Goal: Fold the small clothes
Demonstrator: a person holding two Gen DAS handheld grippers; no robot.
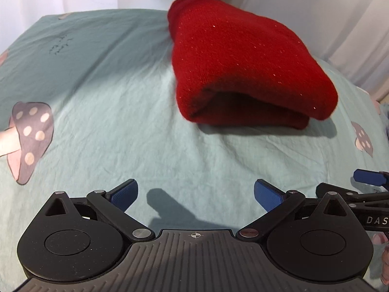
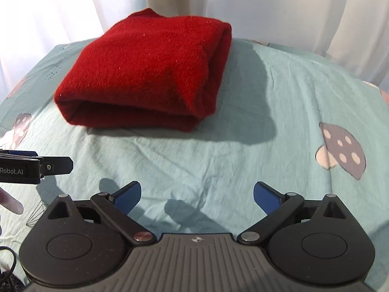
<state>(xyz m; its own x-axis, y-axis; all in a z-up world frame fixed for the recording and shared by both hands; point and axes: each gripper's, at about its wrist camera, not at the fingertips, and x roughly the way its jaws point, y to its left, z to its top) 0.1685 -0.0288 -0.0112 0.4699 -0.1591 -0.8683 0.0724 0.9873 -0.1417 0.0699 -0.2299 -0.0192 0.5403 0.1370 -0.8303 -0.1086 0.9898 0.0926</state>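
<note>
A red knitted garment point(image 1: 243, 60) lies folded into a thick bundle on the pale green sheet point(image 1: 121, 97); the right wrist view shows the garment point(image 2: 145, 73) at upper left. My left gripper point(image 1: 195, 194) hovers in front of it, open, with only sheet between its blue pads. My right gripper point(image 2: 197, 196) is likewise open and holds nothing, a stretch of sheet away from the bundle's near edge. The right gripper's tip point(image 1: 367, 177) shows at the right edge of the left wrist view. The left gripper's tip point(image 2: 56, 165) shows at the left edge of the right wrist view.
The sheet carries mushroom prints point(image 1: 29, 141) point(image 2: 340, 150). White curtains point(image 2: 60, 12) hang behind the far edge of the bed. A person's fingertip point(image 2: 12, 204) shows at the lower left of the right wrist view, and a dark cable point(image 2: 9, 262) lies below it.
</note>
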